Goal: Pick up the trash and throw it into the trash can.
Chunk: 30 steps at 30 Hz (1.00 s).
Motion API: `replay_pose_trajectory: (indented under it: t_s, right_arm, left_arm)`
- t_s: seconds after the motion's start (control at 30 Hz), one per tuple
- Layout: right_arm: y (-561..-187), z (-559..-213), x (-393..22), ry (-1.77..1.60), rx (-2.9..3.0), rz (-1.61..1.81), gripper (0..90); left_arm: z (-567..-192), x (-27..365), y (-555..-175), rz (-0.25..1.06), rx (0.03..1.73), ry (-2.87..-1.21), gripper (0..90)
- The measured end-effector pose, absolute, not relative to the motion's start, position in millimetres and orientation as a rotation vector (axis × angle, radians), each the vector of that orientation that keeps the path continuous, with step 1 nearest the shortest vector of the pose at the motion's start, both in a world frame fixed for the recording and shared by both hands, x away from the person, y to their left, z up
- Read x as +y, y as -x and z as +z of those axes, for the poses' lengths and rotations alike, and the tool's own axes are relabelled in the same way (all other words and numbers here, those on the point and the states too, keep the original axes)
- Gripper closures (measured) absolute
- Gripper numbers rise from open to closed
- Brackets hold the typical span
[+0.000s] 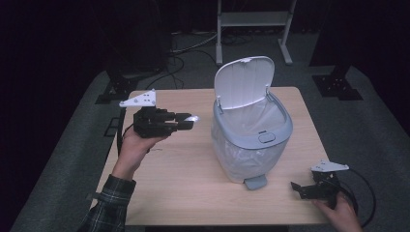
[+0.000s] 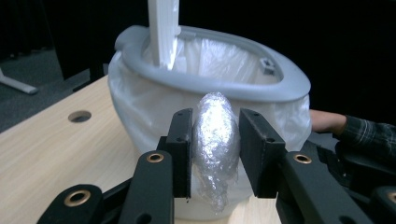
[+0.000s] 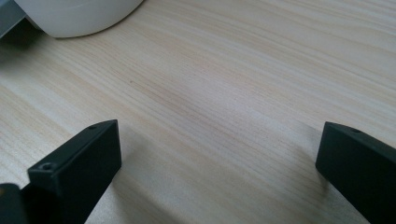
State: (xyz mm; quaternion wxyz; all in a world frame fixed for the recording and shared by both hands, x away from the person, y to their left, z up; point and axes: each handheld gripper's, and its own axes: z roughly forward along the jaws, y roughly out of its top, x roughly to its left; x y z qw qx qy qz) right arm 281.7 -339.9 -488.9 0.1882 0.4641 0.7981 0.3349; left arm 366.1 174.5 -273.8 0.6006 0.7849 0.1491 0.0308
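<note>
Crinkled clear plastic wrap [image 2: 215, 144], a light, soft, slippery wad (best pinched across its middle), sits clamped in the left gripper [image 1: 186, 119] at nine o'clock of the open bin [image 1: 251, 140], while the right gripper [image 1: 302, 188] rests released, empty
</note>
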Motion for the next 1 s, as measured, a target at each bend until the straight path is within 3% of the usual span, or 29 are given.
replay_pose_trajectory:
  t_s: [1.0]
  right_arm:
    - [-282,-489,-340,-1.306,2.245,0.942,0.0]
  left_arm:
    - [-236,109,-376,0.059,0.217,-1.843,66.2]
